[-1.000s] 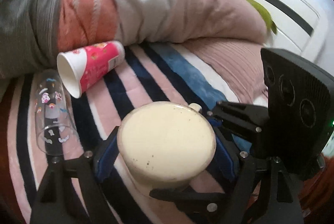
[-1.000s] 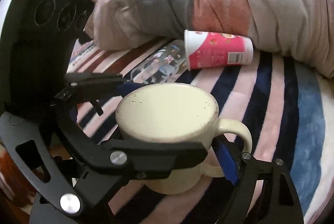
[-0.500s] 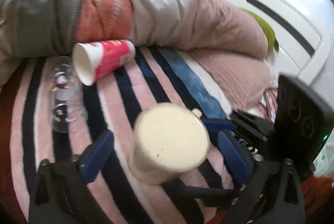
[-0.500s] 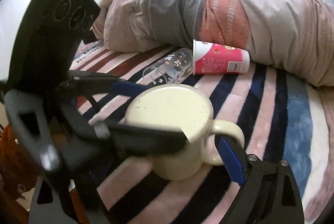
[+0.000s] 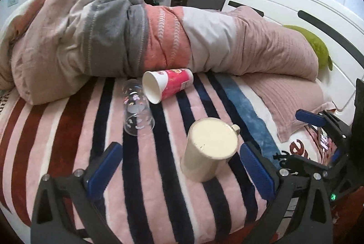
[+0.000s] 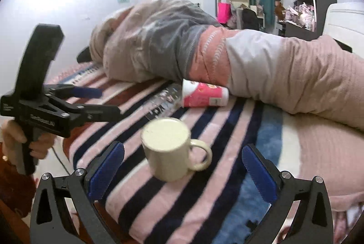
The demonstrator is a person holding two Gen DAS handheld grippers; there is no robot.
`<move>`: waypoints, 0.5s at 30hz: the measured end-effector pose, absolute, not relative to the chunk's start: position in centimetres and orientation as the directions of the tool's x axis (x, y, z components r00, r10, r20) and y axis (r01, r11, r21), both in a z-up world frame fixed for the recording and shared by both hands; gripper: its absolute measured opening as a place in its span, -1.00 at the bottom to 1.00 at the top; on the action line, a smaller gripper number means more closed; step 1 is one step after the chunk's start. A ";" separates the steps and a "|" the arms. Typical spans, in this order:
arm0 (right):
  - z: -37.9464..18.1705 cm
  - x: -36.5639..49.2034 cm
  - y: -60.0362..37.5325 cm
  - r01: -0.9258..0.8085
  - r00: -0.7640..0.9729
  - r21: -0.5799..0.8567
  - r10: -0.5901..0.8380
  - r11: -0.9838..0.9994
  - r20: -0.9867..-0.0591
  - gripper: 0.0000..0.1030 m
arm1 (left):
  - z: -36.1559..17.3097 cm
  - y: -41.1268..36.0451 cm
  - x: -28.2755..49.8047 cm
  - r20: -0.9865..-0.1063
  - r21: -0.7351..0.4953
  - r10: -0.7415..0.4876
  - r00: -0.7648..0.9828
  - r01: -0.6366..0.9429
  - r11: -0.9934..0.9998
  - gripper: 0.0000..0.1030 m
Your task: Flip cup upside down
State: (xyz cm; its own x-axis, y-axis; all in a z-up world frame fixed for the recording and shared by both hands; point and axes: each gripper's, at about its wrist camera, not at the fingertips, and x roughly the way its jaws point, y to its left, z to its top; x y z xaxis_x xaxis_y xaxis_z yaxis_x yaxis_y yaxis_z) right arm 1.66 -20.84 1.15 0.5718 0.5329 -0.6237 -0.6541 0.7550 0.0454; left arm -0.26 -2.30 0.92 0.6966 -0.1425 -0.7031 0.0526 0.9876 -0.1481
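Observation:
A cream mug (image 5: 210, 148) stands upside down on the striped blanket (image 5: 68, 137), flat base up, handle to the right; it also shows in the right wrist view (image 6: 169, 148). My left gripper (image 5: 179, 169) is open and empty, its blue pads either side of the mug and nearer than it, not touching. My right gripper (image 6: 182, 170) is open and empty, pulled back from the mug. The left gripper's body (image 6: 52, 114) shows at the left of the right wrist view.
A pink paper cup (image 5: 167, 84) and a clear printed glass (image 5: 136, 110) lie on their sides behind the mug. A rolled duvet (image 5: 136, 39) runs across the back. A pink pillow (image 5: 286, 102) and white headboard (image 5: 295, 7) are at the right.
Both grippers let go of the mug and drew back from it. The mug stays upside down on the blanket.

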 end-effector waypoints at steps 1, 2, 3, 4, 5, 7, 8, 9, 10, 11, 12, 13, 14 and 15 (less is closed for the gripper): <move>1.2 1.5 -20.9 -0.646 0.573 0.041 0.520 0.762 -0.634 1.00 | 0.9 -2.2 -0.3 -0.703 -0.148 -0.141 0.698 0.051 0.988 0.99; 1.2 1.5 -21.0 -0.642 0.569 0.047 0.517 0.765 -0.639 1.00 | 0.9 -2.1 -0.5 -0.703 -0.150 -0.141 0.697 0.049 0.988 0.99; 1.3 1.3 -21.1 -0.642 0.562 0.060 0.522 0.765 -0.642 1.00 | 0.9 -2.1 -0.5 -0.704 -0.154 -0.143 0.695 0.046 0.987 0.99; 1.2 1.4 -21.2 -0.643 0.550 0.080 0.532 0.762 -0.644 1.00 | 0.9 -2.1 -0.5 -0.706 -0.157 -0.144 0.694 0.045 0.987 0.99; 1.1 1.4 -21.2 -0.642 0.544 0.090 0.536 0.761 -0.645 1.00 | 0.8 -2.0 -0.6 -0.707 -0.157 -0.141 0.693 0.040 0.987 0.99; 1.1 1.3 -21.3 -0.638 0.543 0.098 0.537 0.763 -0.645 1.00 | 0.8 -2.0 -0.7 -0.707 -0.149 -0.131 0.695 0.035 0.988 0.99; 1.1 1.3 -21.3 -0.637 0.545 0.097 0.536 0.764 -0.645 1.00 | 0.8 -2.0 -0.8 -0.706 -0.147 -0.129 0.696 0.034 0.989 0.99; 1.1 1.2 -21.3 -0.637 0.547 0.095 0.535 0.765 -0.644 1.00 | 0.9 -2.0 -0.7 -0.706 -0.146 -0.128 0.697 0.034 0.989 0.99; 1.2 1.2 -21.3 -0.639 0.547 0.094 0.537 0.763 -0.643 1.00 | 0.9 -2.0 -0.7 -0.705 -0.147 -0.129 0.697 0.033 0.989 0.99; 1.2 1.1 -21.2 -0.641 0.547 0.093 0.539 0.762 -0.641 1.00 | 0.9 -1.9 -0.8 -0.704 -0.149 -0.129 0.698 0.032 0.988 0.99; 1.2 1.1 -21.2 -0.643 0.547 0.092 0.540 0.761 -0.640 1.00 | 1.0 -1.9 -0.8 -0.704 -0.150 -0.128 0.699 0.030 0.988 0.99; 1.3 1.0 -21.2 -0.641 0.549 0.092 0.540 0.762 -0.638 1.00 | 1.0 -1.9 -0.8 -0.703 -0.150 -0.127 0.700 0.029 0.988 0.99; 1.3 1.0 -21.2 -0.640 0.551 0.092 0.539 0.763 -0.637 1.00 | 1.0 -1.9 -0.8 -0.703 -0.149 -0.125 0.700 0.027 0.988 0.99; 1.3 1.0 -21.3 -0.638 0.552 0.095 0.540 0.764 -0.635 1.00 | 1.0 -1.9 -0.8 -0.704 -0.148 -0.123 0.700 0.025 0.989 0.99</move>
State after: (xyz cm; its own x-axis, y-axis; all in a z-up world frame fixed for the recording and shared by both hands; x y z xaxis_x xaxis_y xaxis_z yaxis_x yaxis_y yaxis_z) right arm 0.98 -21.25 1.32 0.5520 0.5401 -0.6353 -0.6385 0.7638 0.0947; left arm -0.79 -1.86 0.96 0.6995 -0.1234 -0.7039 0.0250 0.9886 -0.1485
